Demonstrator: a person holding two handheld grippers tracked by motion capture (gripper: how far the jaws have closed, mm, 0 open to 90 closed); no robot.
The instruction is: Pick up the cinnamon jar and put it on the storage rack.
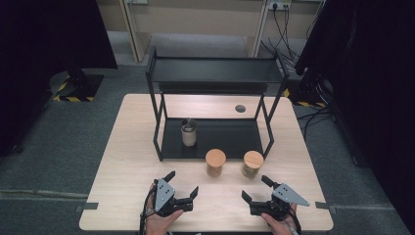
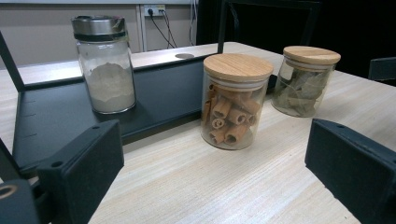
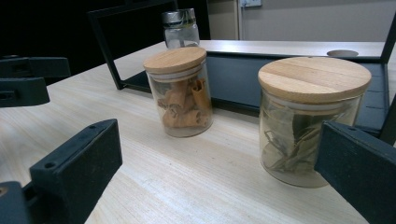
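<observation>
Two glass jars with wooden lids stand on the table in front of a black two-tier rack (image 1: pixel 215 71). One holds cinnamon sticks (image 1: pixel 216 162) (image 2: pixel 236 100) (image 3: pixel 180 91), the other dried leaves (image 1: pixel 252 164) (image 2: pixel 306 80) (image 3: pixel 310 119). A metal-capped shaker of pale powder (image 1: pixel 188 132) (image 2: pixel 105 65) (image 3: pixel 181 29) sits on the rack's lower shelf, at its left. My left gripper (image 1: pixel 182 183) (image 2: pixel 215 149) is open near the front edge, facing the cinnamon jar. My right gripper (image 1: pixel 254 187) (image 3: pixel 219 149) is open too, close before the leaf jar. Both hold nothing.
The rack's top shelf (image 1: pixel 218 68) is bare. A round cable hole (image 1: pixel 240 108) sits in the tabletop behind the rack. Dark curtains flank the table, and cables (image 1: pixel 286 34) trail on the floor at the back right. The left gripper's jaws (image 3: pixel 23 79) show at the right gripper view's left edge.
</observation>
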